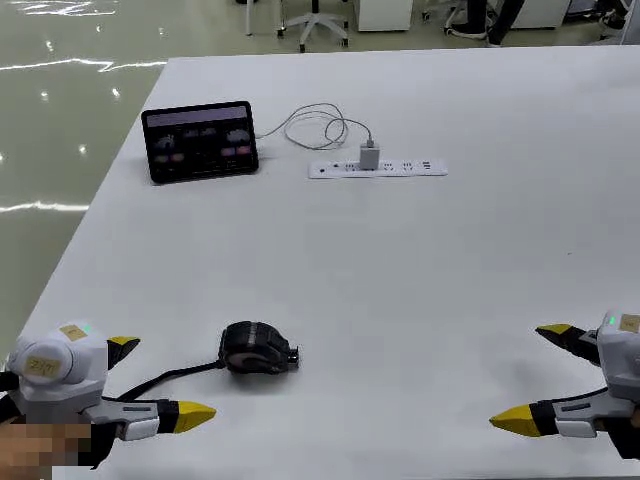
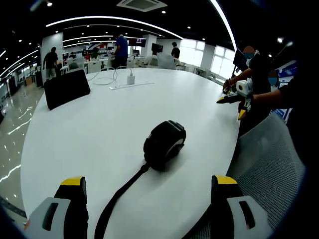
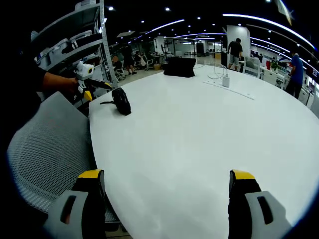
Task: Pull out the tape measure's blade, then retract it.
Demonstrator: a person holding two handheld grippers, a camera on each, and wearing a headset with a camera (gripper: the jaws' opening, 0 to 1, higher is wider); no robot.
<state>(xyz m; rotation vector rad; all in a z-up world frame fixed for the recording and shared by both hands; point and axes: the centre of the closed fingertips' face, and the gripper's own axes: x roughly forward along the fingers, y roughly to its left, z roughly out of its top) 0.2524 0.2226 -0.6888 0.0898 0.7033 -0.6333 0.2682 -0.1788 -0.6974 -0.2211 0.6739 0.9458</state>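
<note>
A black tape measure (image 1: pixel 256 348) lies on the white table (image 1: pixel 400 260) near the front left, its black wrist strap (image 1: pixel 165 379) trailing toward the left. My left gripper (image 1: pixel 160 378) stands open just left of it, yellow-tipped jaws wide apart and empty. In the left gripper view the tape measure (image 2: pixel 164 143) sits a short way ahead between the jaws, untouched, blade inside. My right gripper (image 1: pixel 535 375) is open at the front right, far from the tape measure (image 3: pixel 121 101), which appears small at the left of the right gripper view.
A dark tablet (image 1: pixel 200 141) stands propped at the back left. A white power strip (image 1: pixel 378 167) with a charger and looped cable (image 1: pixel 318 127) lies behind the middle. A grey mesh chair (image 3: pixel 47 149) sits by the table's near edge. People stand far back.
</note>
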